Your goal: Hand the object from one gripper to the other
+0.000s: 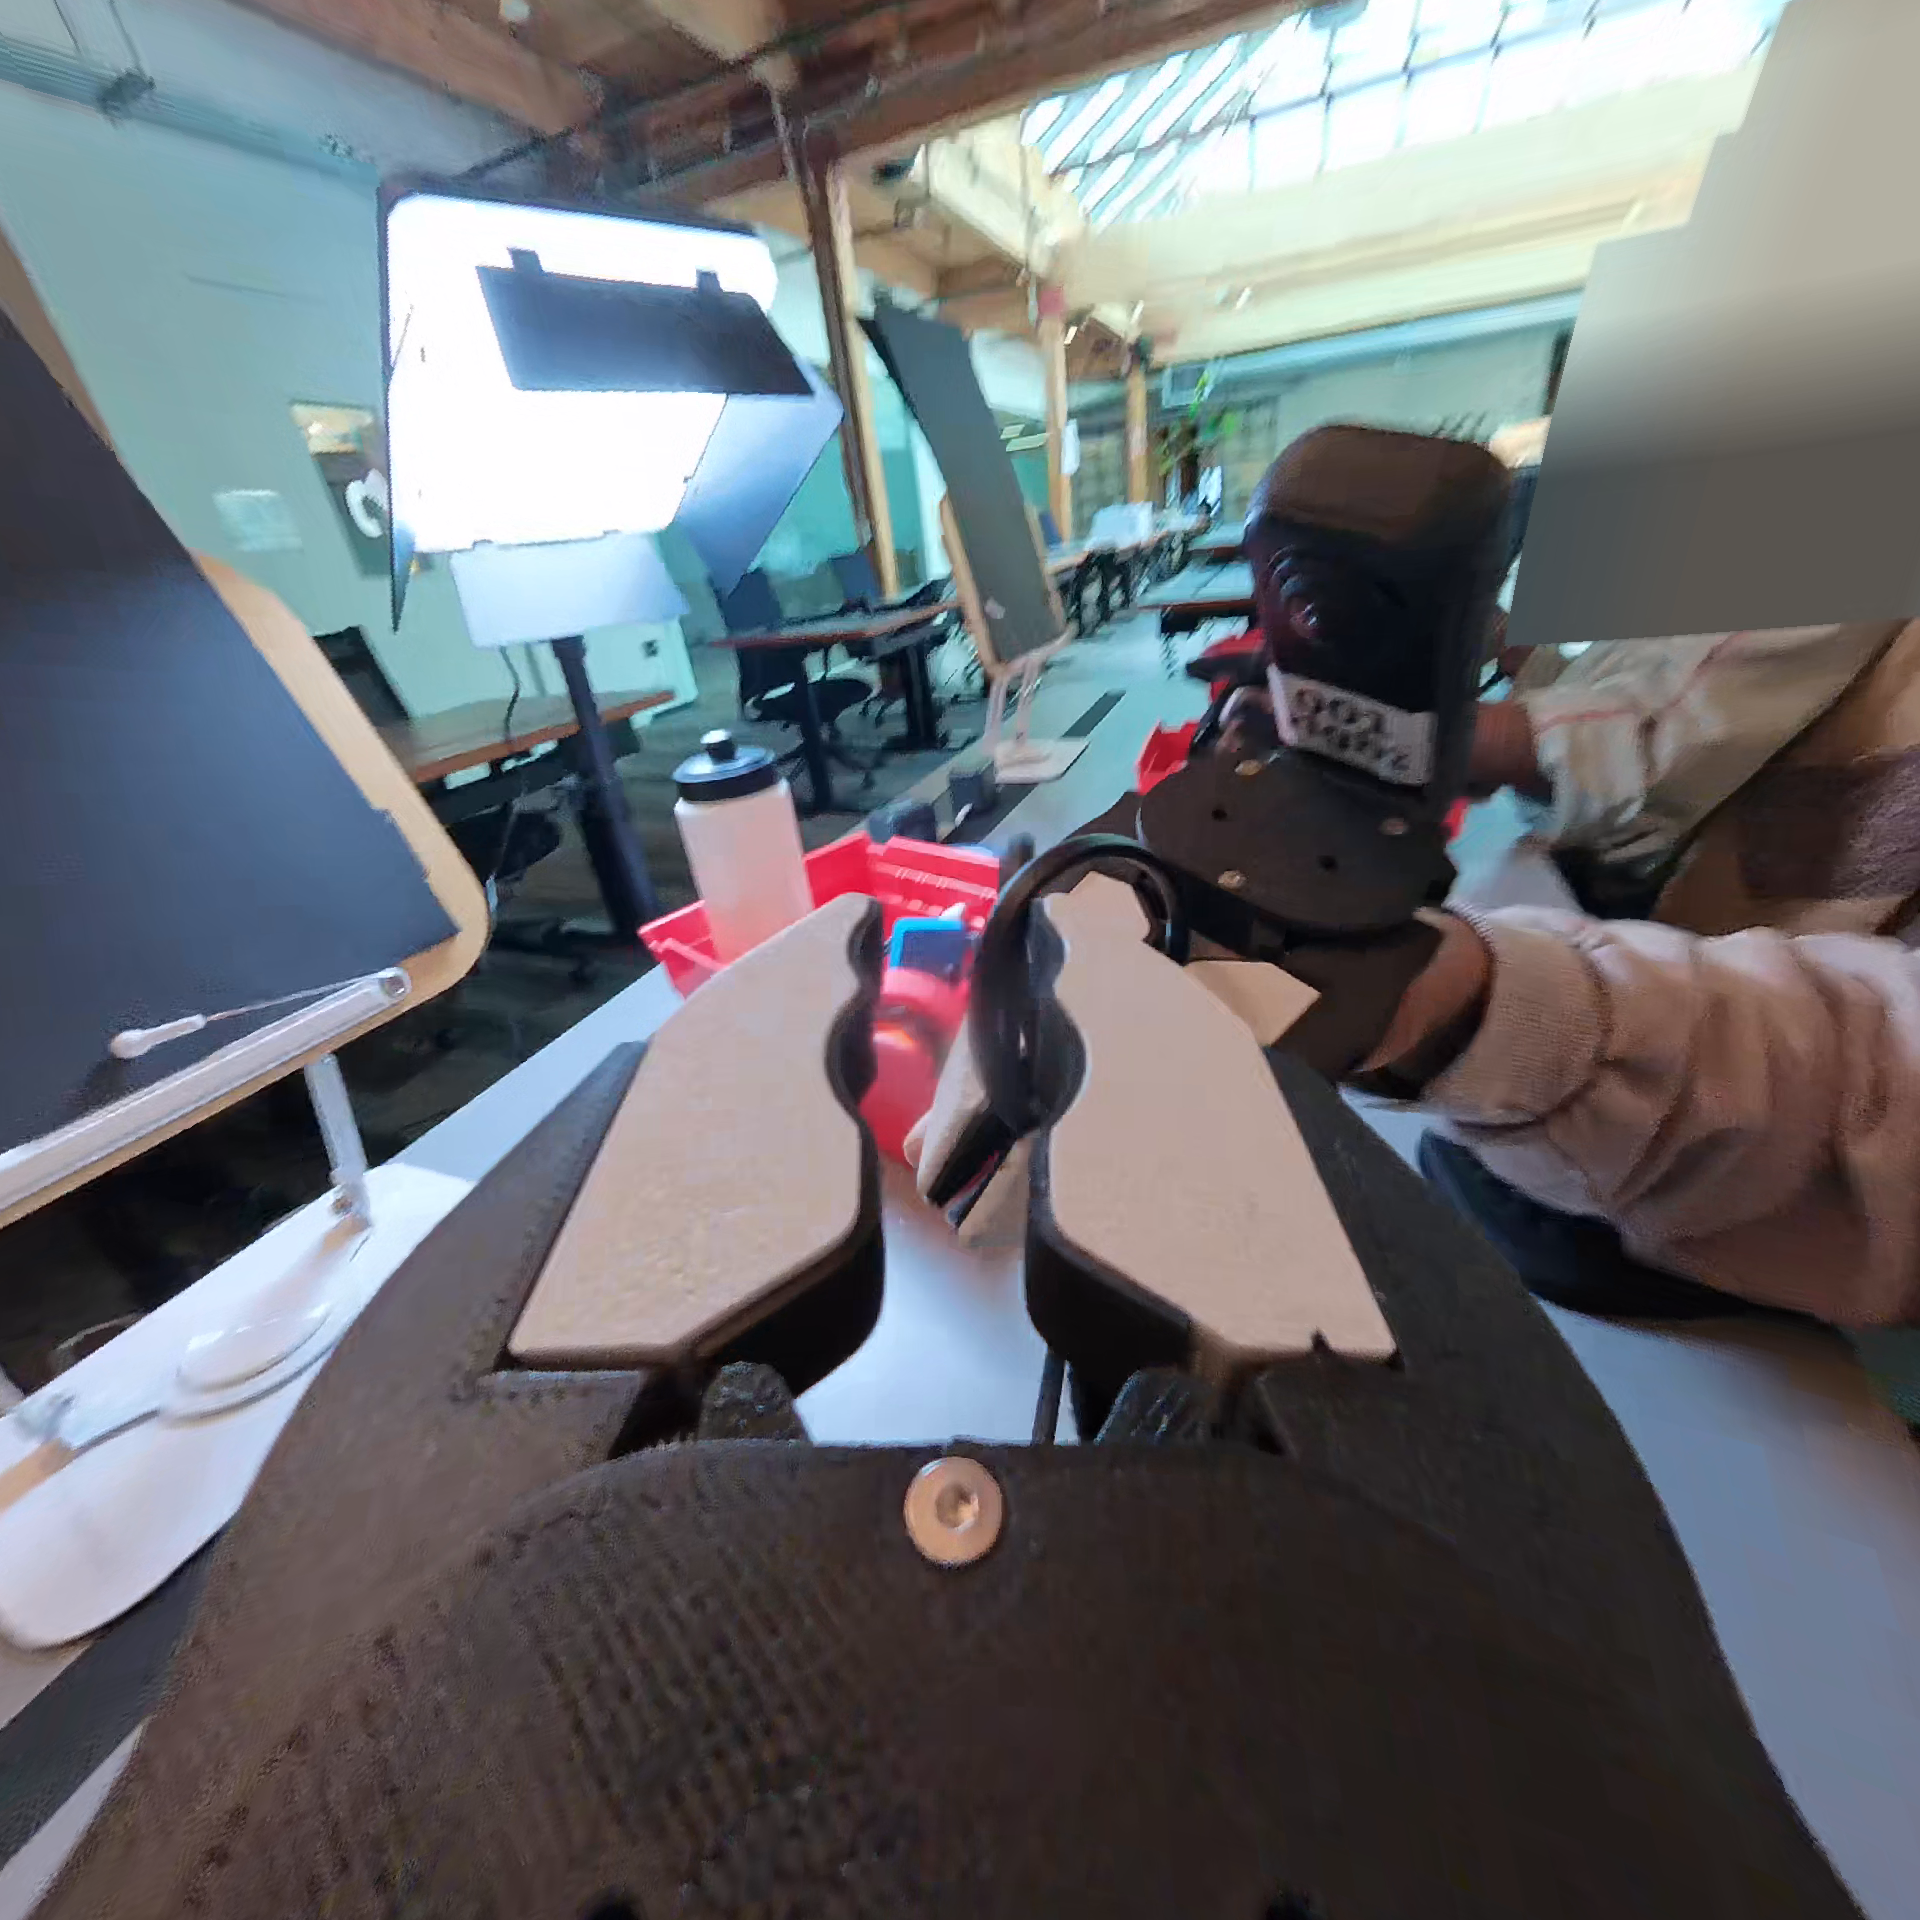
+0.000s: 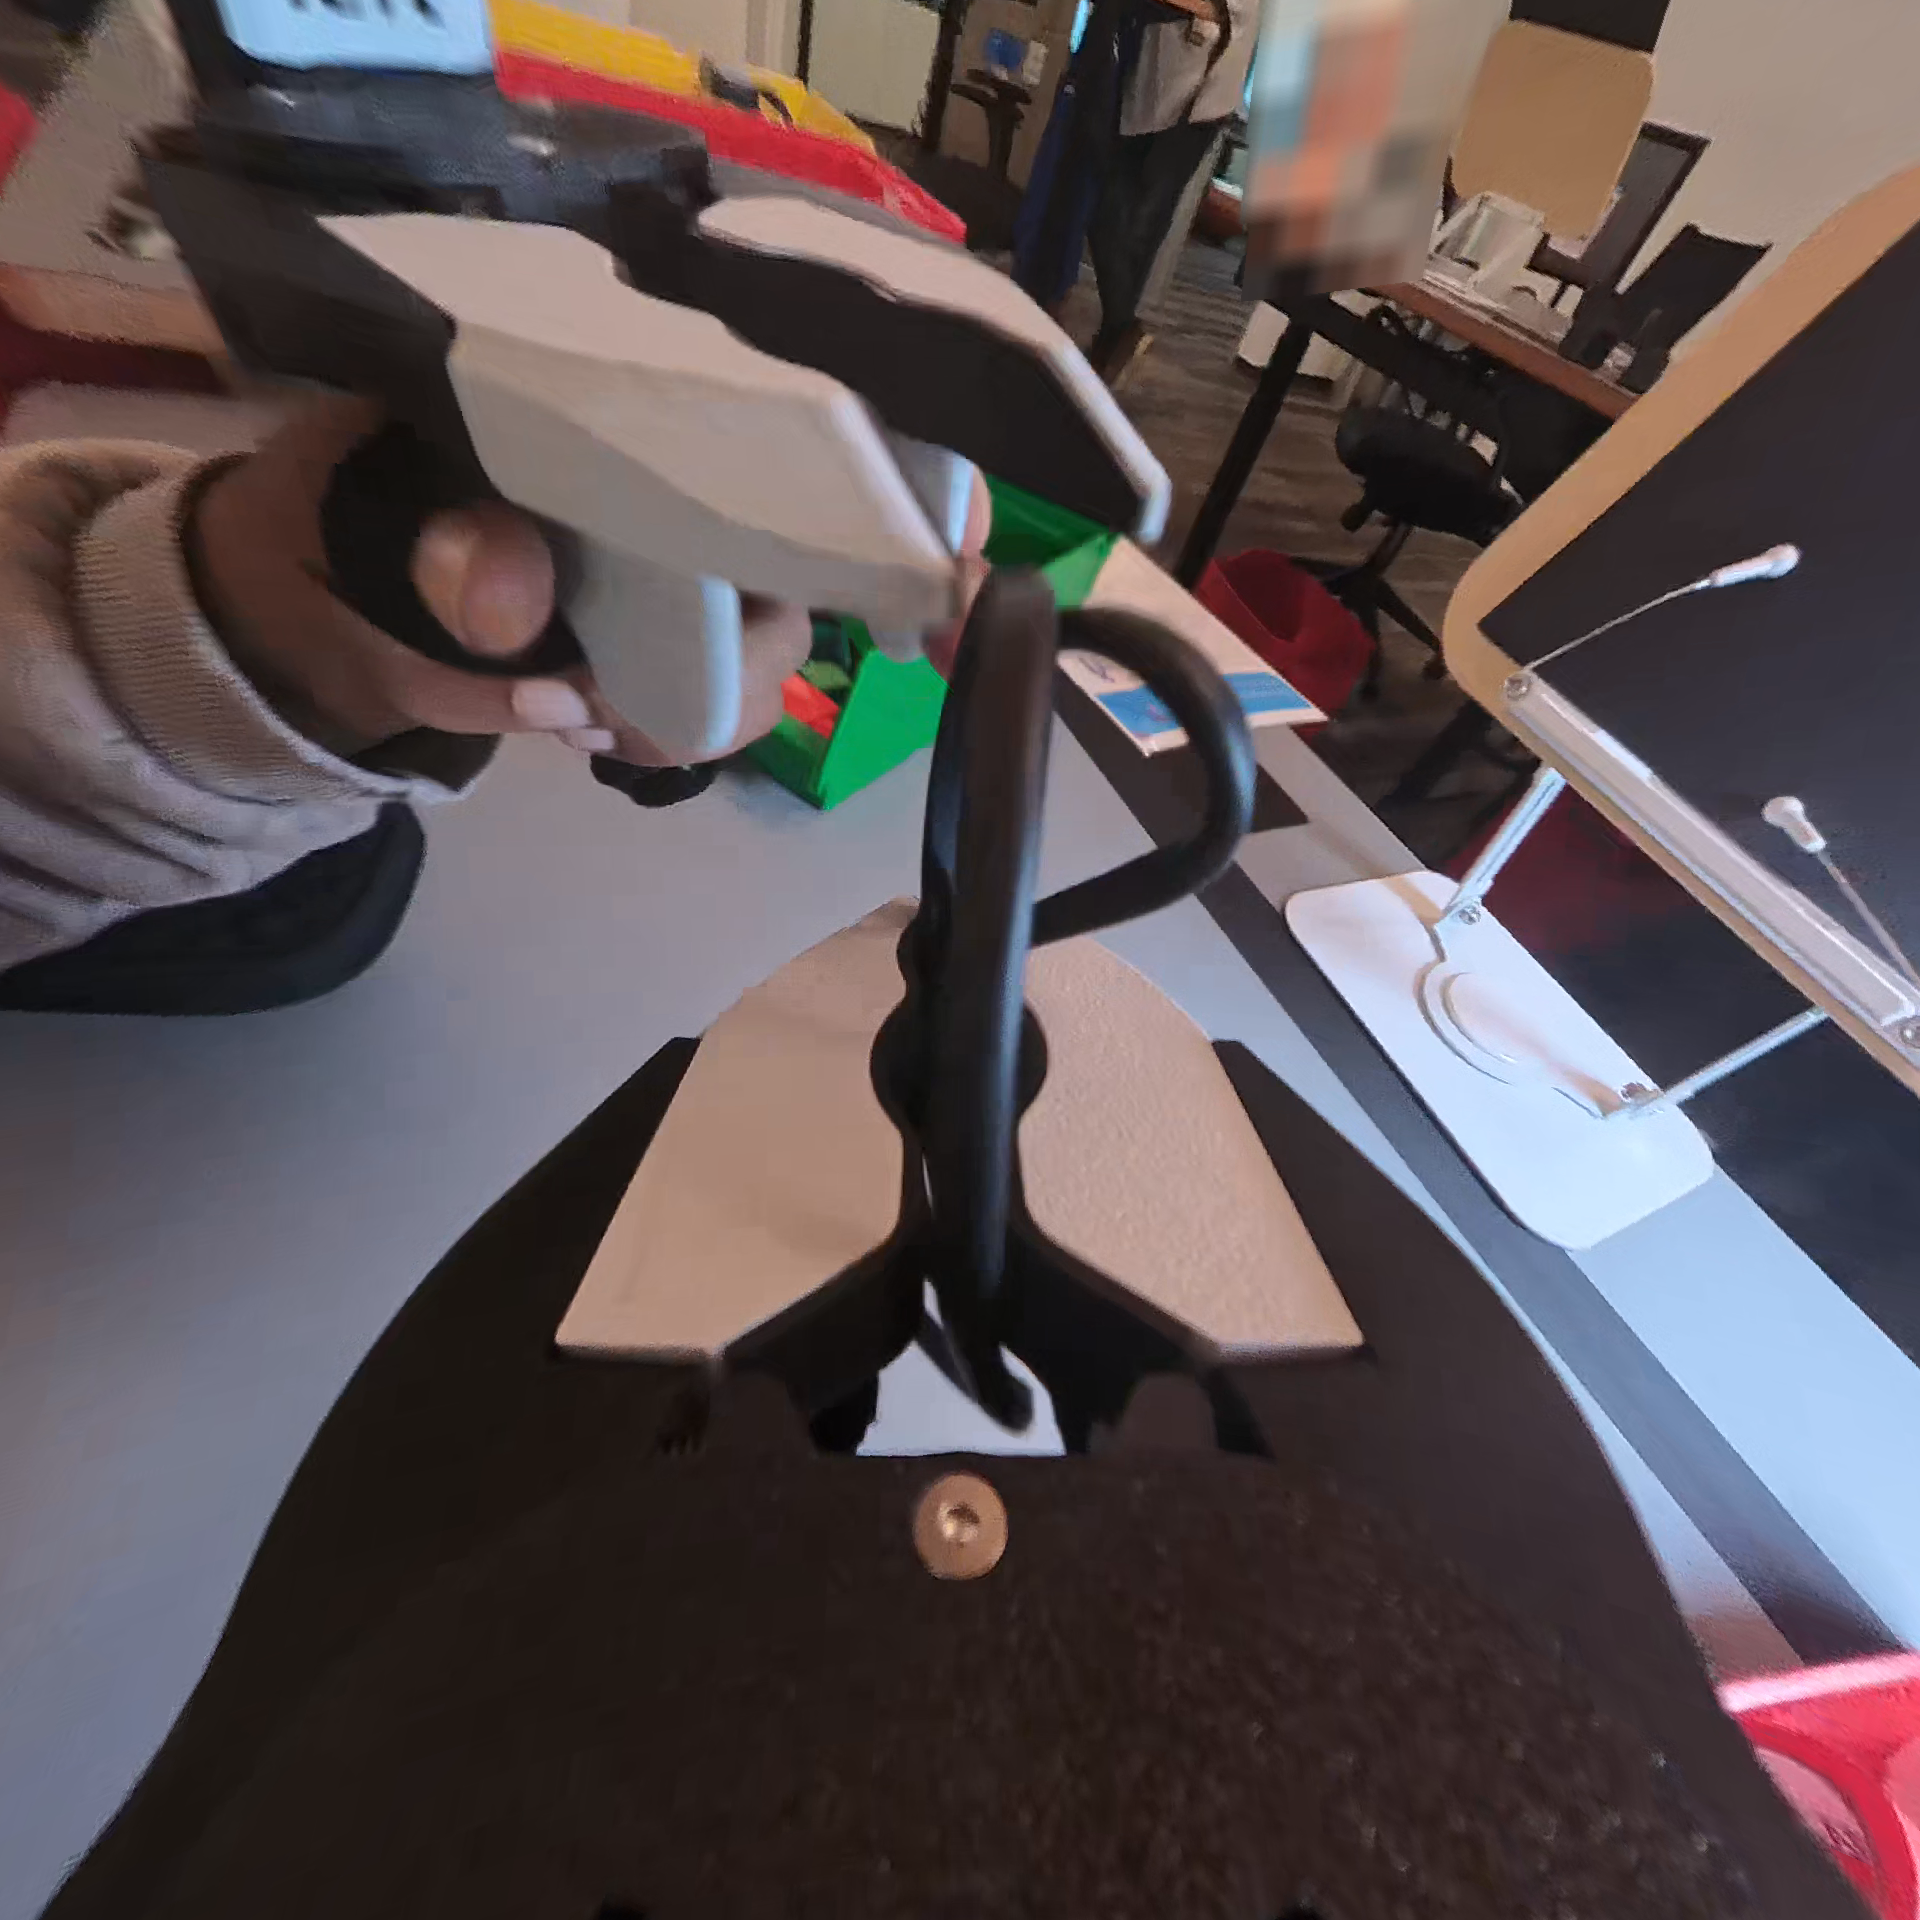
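Observation:
A black cable loop (image 2: 971, 831) stands upright between my two grippers above the grey table (image 2: 468, 987). My right gripper (image 2: 966, 940) is shut on the loop's lower part. One strand bows out to the right. In the left wrist view the right gripper (image 1: 997, 1122) reaches in from the right and holds the cable (image 1: 1003, 997) inside the gap of my left gripper (image 1: 956, 925). The left gripper is open, and the cable lies close to its right finger (image 1: 1174, 1122). In the right wrist view the left gripper (image 2: 1039, 530) hangs over the loop's top.
A red bin (image 1: 935, 868) of small items and a white bottle (image 1: 743, 862) stand beyond the grippers. A black board on a white stand (image 2: 1496, 1049) lines the table edge. A green bin (image 2: 883, 717) sits farther back. A red bin corner (image 2: 1829, 1766) is at the near right. There is about 6 cm between the tips of the two grippers.

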`<state>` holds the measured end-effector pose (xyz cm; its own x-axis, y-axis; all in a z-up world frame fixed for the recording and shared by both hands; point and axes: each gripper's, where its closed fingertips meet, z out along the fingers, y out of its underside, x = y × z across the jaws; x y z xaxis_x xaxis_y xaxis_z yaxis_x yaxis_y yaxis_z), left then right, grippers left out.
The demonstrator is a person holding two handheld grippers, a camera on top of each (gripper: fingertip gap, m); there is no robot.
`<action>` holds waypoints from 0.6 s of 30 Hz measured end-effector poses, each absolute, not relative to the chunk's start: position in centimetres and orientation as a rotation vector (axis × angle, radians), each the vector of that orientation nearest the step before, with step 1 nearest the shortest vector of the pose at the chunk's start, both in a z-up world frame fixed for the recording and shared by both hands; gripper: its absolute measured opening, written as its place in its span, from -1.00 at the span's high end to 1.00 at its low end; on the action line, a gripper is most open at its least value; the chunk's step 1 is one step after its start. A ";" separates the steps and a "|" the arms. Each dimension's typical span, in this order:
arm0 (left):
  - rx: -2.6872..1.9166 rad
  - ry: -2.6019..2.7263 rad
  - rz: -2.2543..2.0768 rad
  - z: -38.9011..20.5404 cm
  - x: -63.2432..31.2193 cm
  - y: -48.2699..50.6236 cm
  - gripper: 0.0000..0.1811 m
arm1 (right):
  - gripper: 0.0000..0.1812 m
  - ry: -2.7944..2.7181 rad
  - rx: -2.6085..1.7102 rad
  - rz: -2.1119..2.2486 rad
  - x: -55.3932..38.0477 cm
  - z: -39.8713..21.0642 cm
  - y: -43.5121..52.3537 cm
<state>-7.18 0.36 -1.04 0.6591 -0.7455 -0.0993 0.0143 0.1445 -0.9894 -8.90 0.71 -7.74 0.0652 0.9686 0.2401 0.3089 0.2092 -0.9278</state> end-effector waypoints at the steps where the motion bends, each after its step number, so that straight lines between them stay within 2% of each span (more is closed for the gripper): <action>1: -1.313 0.674 -0.677 -0.4 -7.7 0.1 0.64 | 0.93 -1.436 -1.269 0.860 -8.4 -6.9 0.7; 3: -1.304 0.666 -0.790 0.3 -8.5 -0.3 0.54 | 0.93 -1.356 -1.257 0.989 -7.0 -4.8 1.4; 5: -1.317 0.686 -0.866 -0.2 -8.8 -0.4 0.53 | 0.93 -1.265 -1.199 1.154 -5.5 -2.3 1.7; 9: -1.407 0.755 -1.049 -4.3 -7.3 0.5 0.49 | 0.92 -1.119 -1.127 1.313 -3.3 0.9 2.4; 14: -1.565 0.860 -1.252 -12.2 -2.5 0.7 0.42 | 0.93 -1.157 -1.070 1.256 -3.6 1.1 1.3; 18: -1.483 0.847 -1.489 -11.9 1.4 -1.7 0.36 | 0.93 -1.209 -1.049 1.186 -4.9 0.3 0.3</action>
<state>1.35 -1.67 -11.87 0.0624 -0.9061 0.4184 0.1031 -0.4111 -0.9057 -4.86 0.31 0.31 -0.0186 0.9935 0.1122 -0.0931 0.1100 -0.9896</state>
